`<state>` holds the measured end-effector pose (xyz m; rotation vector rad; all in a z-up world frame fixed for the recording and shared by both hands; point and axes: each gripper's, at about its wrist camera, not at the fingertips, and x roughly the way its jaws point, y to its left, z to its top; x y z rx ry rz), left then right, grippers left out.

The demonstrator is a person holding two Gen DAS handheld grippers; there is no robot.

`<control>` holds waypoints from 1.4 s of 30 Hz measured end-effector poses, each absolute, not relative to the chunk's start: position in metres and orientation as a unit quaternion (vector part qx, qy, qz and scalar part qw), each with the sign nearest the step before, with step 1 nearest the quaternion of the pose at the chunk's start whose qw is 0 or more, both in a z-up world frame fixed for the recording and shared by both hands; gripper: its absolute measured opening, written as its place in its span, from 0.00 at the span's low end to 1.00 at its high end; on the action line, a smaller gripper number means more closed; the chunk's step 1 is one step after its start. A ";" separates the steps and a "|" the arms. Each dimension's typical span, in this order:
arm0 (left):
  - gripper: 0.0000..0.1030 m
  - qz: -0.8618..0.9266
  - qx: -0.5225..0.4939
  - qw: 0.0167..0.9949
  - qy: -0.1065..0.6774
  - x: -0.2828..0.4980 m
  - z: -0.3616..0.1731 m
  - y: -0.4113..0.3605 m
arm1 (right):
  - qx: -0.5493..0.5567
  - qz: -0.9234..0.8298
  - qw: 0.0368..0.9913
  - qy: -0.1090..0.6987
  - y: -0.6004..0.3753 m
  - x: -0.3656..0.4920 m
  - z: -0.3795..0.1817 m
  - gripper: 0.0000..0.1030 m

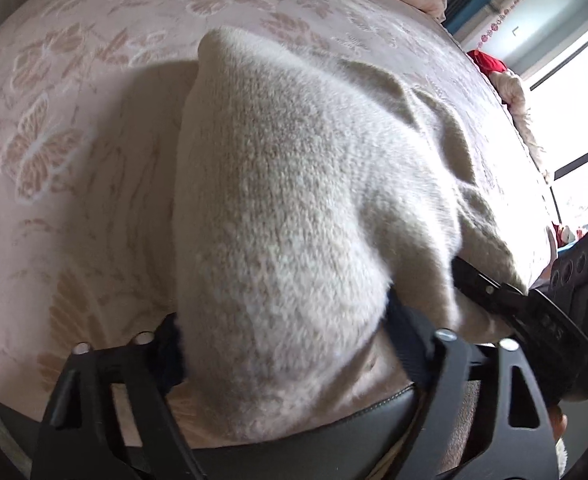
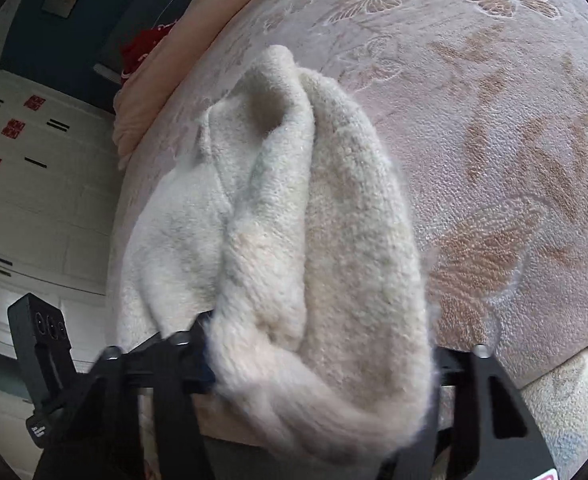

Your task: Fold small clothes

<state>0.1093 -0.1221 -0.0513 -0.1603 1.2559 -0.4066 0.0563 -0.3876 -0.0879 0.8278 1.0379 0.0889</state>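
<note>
A cream knit garment (image 1: 294, 208) lies bunched on the patterned bedspread (image 1: 74, 120), its near edge draped between both tools. The left gripper (image 1: 282, 344) grasps one thick fold; the right gripper (image 2: 322, 356) clenches another bundled fold of the same garment.

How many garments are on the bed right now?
1: a cream fuzzy knit garment, lying bunched on the butterfly-patterned bedspread at the near edge, its near end between both claws. Others may lie outside view.
</note>
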 end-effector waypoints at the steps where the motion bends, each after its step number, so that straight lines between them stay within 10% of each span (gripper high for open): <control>1: 0.66 -0.189 -0.067 0.790 0.579 0.108 -0.046 -0.123 | 0.384 0.043 0.788 0.480 -0.390 0.054 -0.085 0.41; 7: 0.50 -0.207 -0.044 0.812 0.544 0.099 -0.003 -0.125 | 0.360 0.046 0.814 0.454 -0.384 0.049 -0.042 0.34; 42: 0.46 -0.251 -0.035 0.912 0.323 0.050 0.238 -0.029 | 0.221 0.128 0.938 0.233 -0.281 0.002 0.216 0.31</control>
